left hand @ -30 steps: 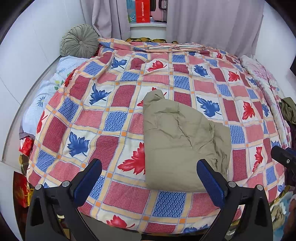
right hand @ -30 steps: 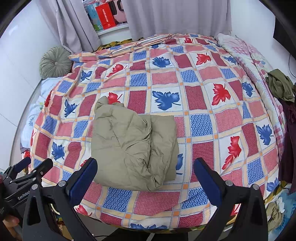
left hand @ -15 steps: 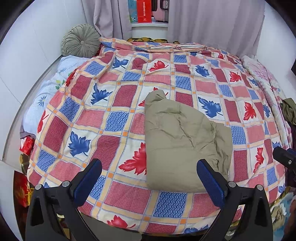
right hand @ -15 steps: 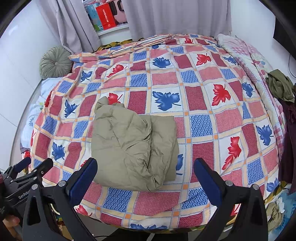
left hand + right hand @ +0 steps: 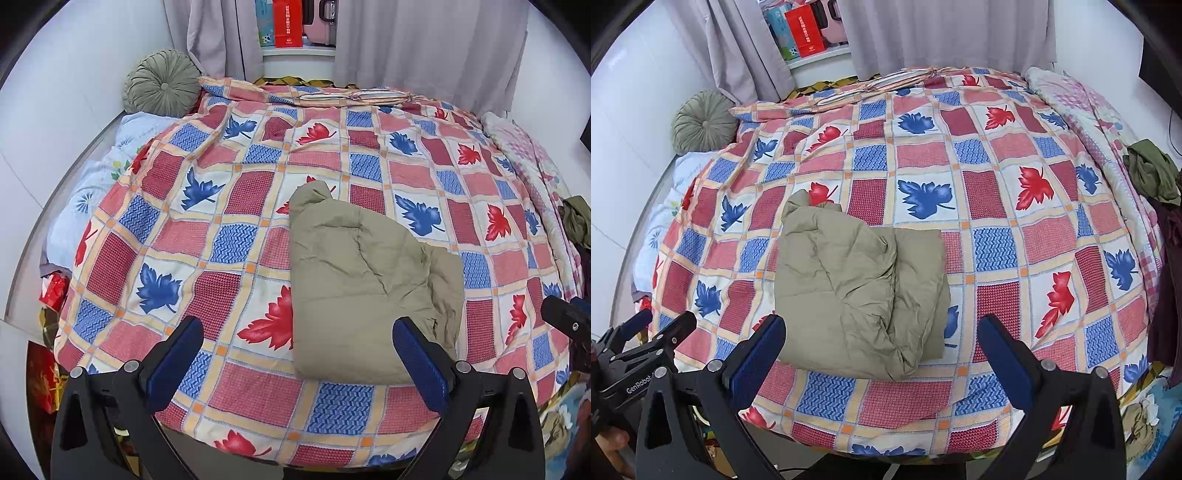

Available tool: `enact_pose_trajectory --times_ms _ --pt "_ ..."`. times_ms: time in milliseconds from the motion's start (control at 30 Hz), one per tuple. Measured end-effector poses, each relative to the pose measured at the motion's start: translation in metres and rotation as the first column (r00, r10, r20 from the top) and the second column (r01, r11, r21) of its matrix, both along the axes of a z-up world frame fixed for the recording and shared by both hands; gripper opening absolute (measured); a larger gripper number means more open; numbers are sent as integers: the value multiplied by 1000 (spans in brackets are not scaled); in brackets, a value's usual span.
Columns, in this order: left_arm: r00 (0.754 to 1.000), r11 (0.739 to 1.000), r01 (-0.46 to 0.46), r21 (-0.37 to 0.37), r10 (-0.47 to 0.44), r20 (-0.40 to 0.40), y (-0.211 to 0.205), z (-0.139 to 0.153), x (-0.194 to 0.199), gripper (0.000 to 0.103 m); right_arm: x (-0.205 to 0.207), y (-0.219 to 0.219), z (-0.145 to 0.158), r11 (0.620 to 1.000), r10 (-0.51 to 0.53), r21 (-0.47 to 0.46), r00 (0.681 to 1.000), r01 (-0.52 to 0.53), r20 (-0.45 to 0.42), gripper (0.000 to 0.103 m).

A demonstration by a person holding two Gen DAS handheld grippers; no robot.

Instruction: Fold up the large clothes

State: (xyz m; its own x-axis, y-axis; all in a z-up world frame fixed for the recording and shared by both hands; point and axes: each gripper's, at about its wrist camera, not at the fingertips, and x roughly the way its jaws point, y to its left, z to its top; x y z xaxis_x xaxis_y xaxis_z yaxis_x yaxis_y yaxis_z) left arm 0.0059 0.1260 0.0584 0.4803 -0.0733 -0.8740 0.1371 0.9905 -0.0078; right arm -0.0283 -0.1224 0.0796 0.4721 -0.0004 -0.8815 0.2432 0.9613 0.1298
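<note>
Left gripper (image 5: 295,354): fingers spread wide, nothing between them, held level.
Right gripper (image 5: 881,350): fingers spread wide, nothing between them, beside the left one.

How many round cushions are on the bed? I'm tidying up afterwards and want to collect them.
1: the green round cushion sits at the bed's far left corner against the wall, beside the curtain. Others could be hidden under the quilt.

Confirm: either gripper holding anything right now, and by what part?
Nothing held. The left gripper and right gripper are both open, short of the folded khaki garment, which lies free on the bedspread.
</note>
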Motion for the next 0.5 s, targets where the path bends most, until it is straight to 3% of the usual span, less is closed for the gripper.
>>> enact_pose_trajectory --times_ms 500 --pt "1000 1000 6 -24 -6 12 3 4 1 102 1 -1 0 1000 0 0 1000 0 -3 103"
